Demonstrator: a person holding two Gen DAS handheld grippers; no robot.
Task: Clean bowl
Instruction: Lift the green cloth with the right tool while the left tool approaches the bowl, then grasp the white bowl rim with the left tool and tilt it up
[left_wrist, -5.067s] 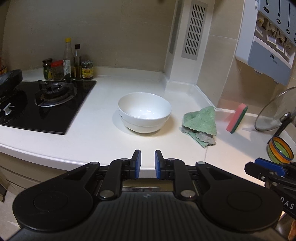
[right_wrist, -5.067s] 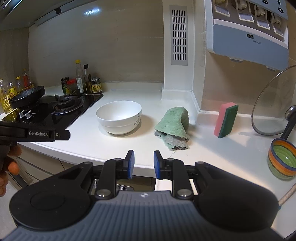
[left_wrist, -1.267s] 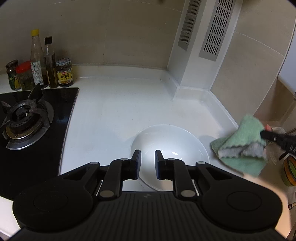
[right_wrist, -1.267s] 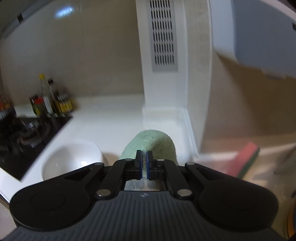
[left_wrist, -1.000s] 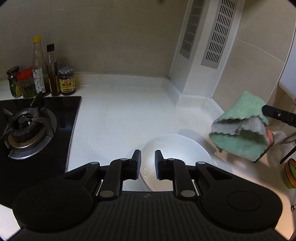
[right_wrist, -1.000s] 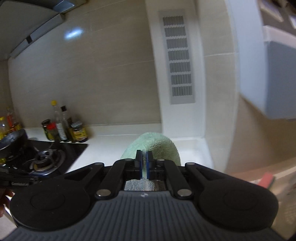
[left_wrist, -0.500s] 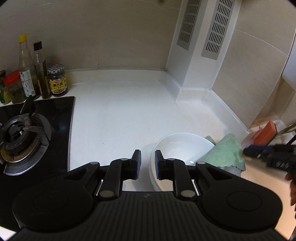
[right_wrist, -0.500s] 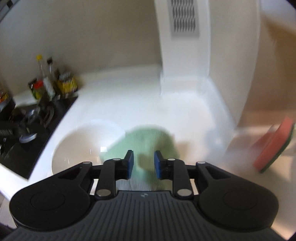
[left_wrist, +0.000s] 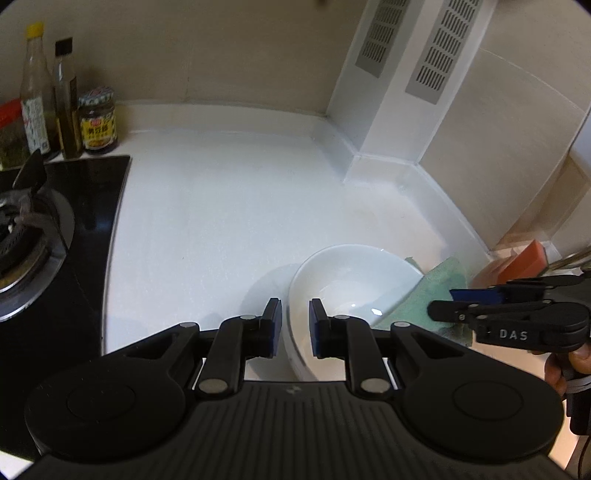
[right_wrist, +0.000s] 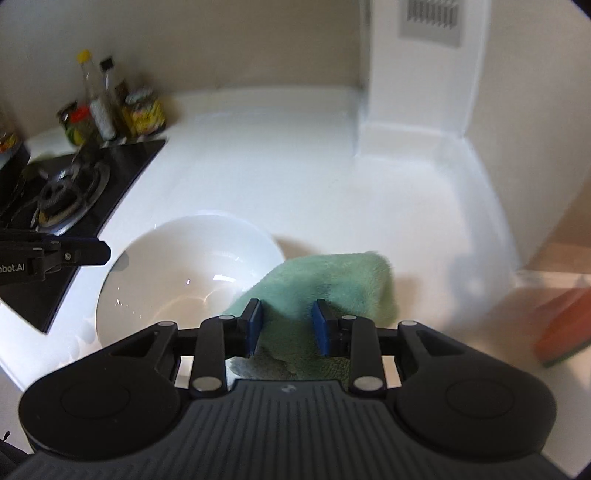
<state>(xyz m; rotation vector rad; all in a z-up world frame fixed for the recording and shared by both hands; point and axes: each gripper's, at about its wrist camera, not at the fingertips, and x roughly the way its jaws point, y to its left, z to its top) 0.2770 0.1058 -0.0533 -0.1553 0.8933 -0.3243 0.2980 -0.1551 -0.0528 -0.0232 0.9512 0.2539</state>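
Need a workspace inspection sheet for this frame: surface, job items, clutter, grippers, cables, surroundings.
Surface: white countertop, bare in the middle.
Job's things: white bowl upright; green cloth draped over its right rim.
Clutter: red-green sponge; condiment bottles by the wall.
Grippers: left gripper open, jaws astride the bowl's near rim; right gripper jaws opening, cloth between them, pads off it.
Cables: nothing seen.
Surroundings: gas burner on black hob; vent grilles on the corner column.
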